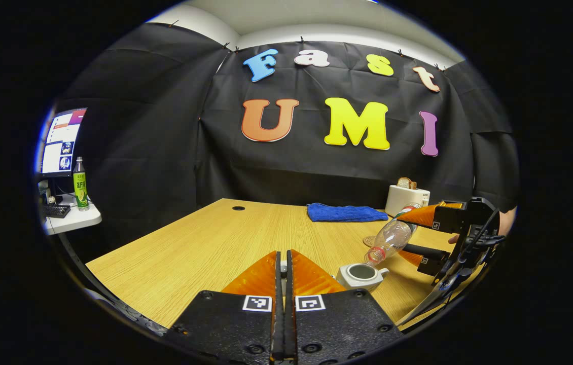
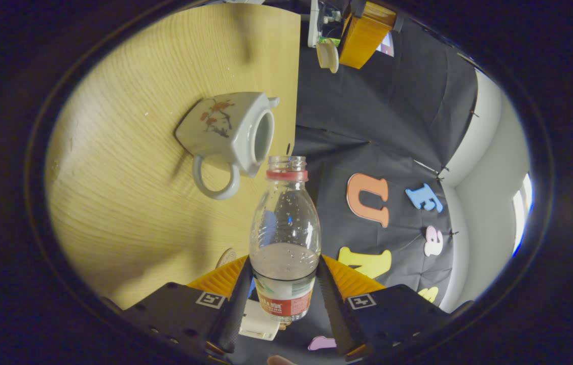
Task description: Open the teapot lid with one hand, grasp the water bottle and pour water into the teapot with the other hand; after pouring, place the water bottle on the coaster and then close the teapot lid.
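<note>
The white teapot (image 1: 361, 275) stands open on the wooden table (image 1: 205, 243), just right of my left gripper (image 1: 283, 268), whose fingers are pressed together. Seen from the right gripper view, the left gripper (image 2: 341, 49) hangs in the air holding the small white lid (image 2: 327, 55). My right gripper (image 1: 412, 235) is shut on the clear water bottle (image 1: 390, 238), which tilts with its uncapped mouth just above the teapot's opening. In the right gripper view the bottle (image 2: 285, 233) sits between the right gripper (image 2: 284, 266), a little water resting near its base, and its mouth is beside the teapot (image 2: 230, 132). I see no stream.
A round coaster (image 1: 370, 240) lies behind the teapot, under the bottle. A blue towel (image 1: 345, 212) and a white toaster (image 1: 407, 198) sit at the back of the table. On a side shelf at the left stand a monitor (image 1: 63, 144) and a green bottle (image 1: 80, 185).
</note>
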Action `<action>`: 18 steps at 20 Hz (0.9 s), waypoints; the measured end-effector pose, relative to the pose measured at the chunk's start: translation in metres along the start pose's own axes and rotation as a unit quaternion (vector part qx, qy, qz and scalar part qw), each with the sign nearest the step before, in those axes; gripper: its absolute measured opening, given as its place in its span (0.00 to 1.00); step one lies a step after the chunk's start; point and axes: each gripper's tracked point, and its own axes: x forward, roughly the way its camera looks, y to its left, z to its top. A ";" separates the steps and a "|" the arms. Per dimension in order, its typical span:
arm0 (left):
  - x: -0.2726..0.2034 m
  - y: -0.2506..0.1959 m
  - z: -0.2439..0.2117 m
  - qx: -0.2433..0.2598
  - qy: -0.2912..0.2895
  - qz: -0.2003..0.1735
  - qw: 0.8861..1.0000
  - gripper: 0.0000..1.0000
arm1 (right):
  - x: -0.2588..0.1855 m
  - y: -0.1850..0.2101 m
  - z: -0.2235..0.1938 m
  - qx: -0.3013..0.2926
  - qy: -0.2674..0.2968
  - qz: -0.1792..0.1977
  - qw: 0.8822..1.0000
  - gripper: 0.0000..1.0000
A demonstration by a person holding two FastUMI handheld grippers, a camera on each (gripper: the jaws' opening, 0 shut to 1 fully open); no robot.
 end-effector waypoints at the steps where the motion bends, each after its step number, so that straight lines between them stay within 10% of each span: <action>1: 0.000 0.001 0.000 0.000 0.000 0.001 1.000 0.03 | 0.000 0.000 0.001 -0.003 -0.002 0.000 1.000 0.72; 18: -0.002 0.003 -0.001 -0.004 0.002 -0.001 1.000 0.03 | 0.003 -0.024 0.008 -0.090 -0.021 -0.019 0.996 0.72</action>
